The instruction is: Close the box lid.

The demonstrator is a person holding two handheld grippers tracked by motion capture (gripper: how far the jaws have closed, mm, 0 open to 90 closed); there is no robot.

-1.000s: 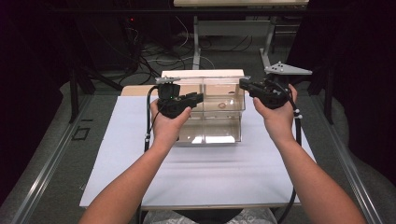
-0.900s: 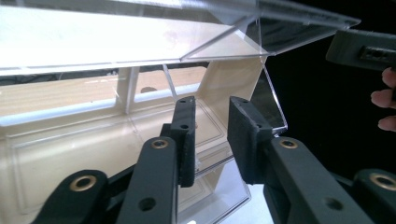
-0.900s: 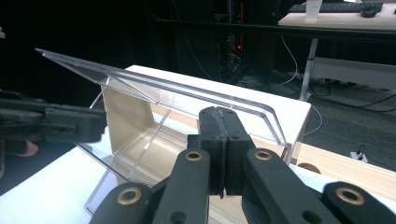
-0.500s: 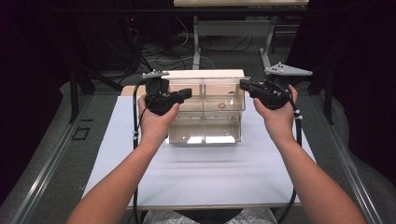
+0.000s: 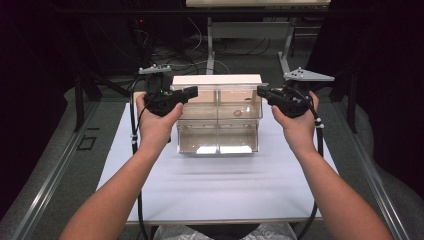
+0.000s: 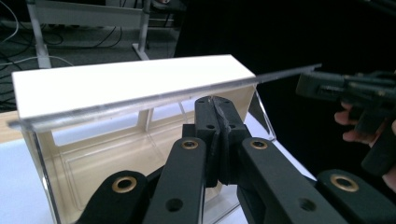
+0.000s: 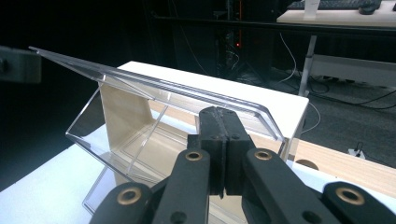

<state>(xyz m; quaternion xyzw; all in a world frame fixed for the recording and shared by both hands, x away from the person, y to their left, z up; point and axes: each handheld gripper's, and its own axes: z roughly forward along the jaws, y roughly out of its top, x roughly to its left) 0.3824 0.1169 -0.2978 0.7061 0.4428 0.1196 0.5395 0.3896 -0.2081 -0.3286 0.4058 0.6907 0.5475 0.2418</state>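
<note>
A clear plastic box [image 5: 218, 131] with inner dividers stands at the middle back of the white table [image 5: 215, 185]. Its thin clear lid [image 6: 140, 105] is raised and slants over the box [image 7: 154, 86]. My left gripper [image 5: 192, 91] is at the lid's left end, its jaws shut on the lid's edge [image 6: 212, 100]. My right gripper [image 5: 261, 91] is at the right end, likewise shut on the lid's rim [image 7: 219, 111]. A small reddish ring [image 5: 237, 112] lies inside the box on the right.
A white block [image 5: 217, 80] runs along the back of the box, with a wooden board [image 7: 336, 163] beyond it. Metal rails [image 5: 55, 175] flank the table. Table legs and cables [image 5: 210, 50] stand behind on the dark floor.
My left hand has moved left and up, from over the box's left half to the lid's left end. The right hand has stayed put.
</note>
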